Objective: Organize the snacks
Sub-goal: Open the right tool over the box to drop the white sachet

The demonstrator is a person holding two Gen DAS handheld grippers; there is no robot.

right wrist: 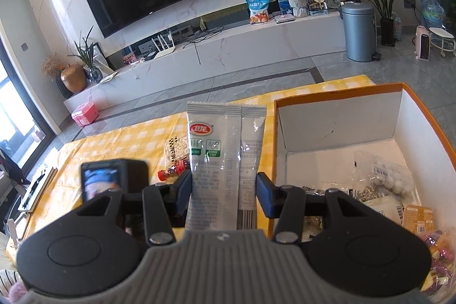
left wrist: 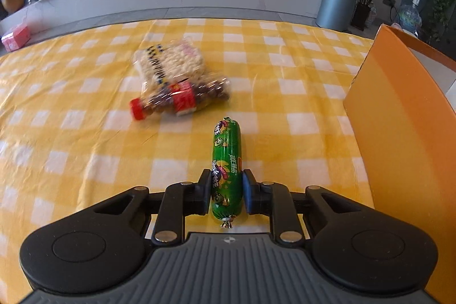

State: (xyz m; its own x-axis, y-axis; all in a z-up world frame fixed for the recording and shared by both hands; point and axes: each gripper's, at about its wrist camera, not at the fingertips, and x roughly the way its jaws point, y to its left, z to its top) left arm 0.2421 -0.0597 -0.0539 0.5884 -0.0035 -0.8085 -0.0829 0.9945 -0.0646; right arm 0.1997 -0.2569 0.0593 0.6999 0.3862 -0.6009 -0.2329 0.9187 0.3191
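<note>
Green sausage (left wrist: 226, 167) lies on my yellow checked tablecloth (left wrist: 85, 161), left gripper (left wrist: 226, 194) clamped on its near end; right gripper (right wrist: 223, 194) pinches an upright grey snack packet (right wrist: 225, 161) just left of the orange box (right wrist: 421, 110).

The left tool (left wrist: 227, 191) has a grey ribbed body with a small round emblem at its far edge, flanked by two black rounded housings, each with a circular disc set in its top. Black linkage bars with silver screw heads run to its fingers (left wrist: 250, 191), which carry blue pads. The right tool (right wrist: 225, 191) has the same build: grey ribbing, black housings, silver screws, blue-padded fingers (right wrist: 263, 194).
</note>
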